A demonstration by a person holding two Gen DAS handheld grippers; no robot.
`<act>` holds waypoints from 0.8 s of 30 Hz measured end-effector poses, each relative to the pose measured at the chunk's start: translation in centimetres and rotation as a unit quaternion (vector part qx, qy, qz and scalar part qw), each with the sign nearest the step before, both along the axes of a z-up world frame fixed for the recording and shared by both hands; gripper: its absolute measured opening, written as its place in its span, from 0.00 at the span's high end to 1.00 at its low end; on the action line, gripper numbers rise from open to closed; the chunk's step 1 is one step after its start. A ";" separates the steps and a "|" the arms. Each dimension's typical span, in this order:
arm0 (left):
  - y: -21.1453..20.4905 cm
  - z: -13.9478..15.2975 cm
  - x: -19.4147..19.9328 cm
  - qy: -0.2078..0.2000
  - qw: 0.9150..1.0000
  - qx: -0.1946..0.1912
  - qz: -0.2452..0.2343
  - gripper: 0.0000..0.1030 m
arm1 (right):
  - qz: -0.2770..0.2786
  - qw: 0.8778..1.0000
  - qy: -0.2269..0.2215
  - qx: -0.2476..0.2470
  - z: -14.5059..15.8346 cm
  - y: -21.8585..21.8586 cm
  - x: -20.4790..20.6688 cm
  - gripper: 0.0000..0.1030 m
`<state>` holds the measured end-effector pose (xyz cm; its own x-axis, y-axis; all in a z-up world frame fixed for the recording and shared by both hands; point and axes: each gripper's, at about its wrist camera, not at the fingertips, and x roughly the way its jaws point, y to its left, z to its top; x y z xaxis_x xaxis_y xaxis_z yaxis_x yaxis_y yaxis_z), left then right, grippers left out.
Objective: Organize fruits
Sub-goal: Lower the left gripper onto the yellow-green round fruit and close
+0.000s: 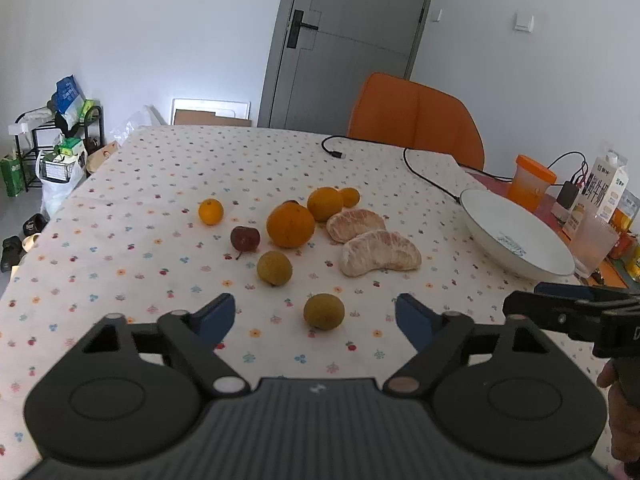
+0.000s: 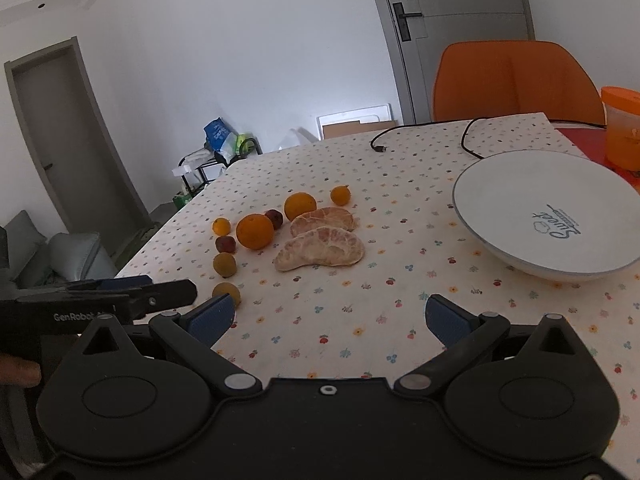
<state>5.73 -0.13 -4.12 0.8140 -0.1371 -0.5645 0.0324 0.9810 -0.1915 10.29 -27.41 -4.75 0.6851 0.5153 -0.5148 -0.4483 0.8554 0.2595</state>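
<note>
Nothing sorted yet: wide white ceramic bowl [image 2: 516, 216] at right of frame empty; oranges, peeled pomelo segments [image 2: 320, 249], small brown-green round fruit [image 1: 323, 311] loose mid-frame on flower-print clothed worktop [image 1: 120, 240]. Left gripper [image 1: 315, 316] fingers parted around that fruit, untouching; right gripper [image 2: 326, 318] fingers apart, empty. Orange chair [image 1: 412, 116], grey door [image 1: 344, 40] behind.

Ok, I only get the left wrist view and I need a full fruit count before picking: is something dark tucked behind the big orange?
Observer: Yes. The right wrist view shows a second dark red fruit just behind the big orange.
Operator: And the right gripper? I only see its side.
Observer: The right gripper is open and holds nothing.
Operator: Is the bowl free?
Observer: The bowl shows its whole inside here, with no fruit in it, only print on the bottom.
</note>
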 end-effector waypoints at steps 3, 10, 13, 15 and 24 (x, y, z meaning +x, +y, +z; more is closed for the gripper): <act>-0.2 -0.5 0.6 0.007 1.000 0.002 0.005 0.26 | 0.003 1.000 -0.002 -0.002 -0.2 0.1 0.4 0.00; -1.1 -1.4 2.0 0.018 1.000 0.008 0.012 0.37 | 0.004 1.000 0.007 0.009 -0.7 0.0 1.6 0.00; -1.4 -1.8 2.4 0.023 1.000 0.007 0.007 0.43 | 0.001 1.000 0.015 0.008 -1.1 0.0 2.1 0.00; -1.6 -2.2 2.7 0.027 1.000 0.006 0.005 0.54 | 0.000 1.000 0.017 0.005 -1.3 0.1 2.4 0.00; -0.9 -2.2 3.1 0.013 1.000 0.004 0.016 0.75 | 0.006 1.000 0.028 -0.011 -2.1 1.1 4.2 0.00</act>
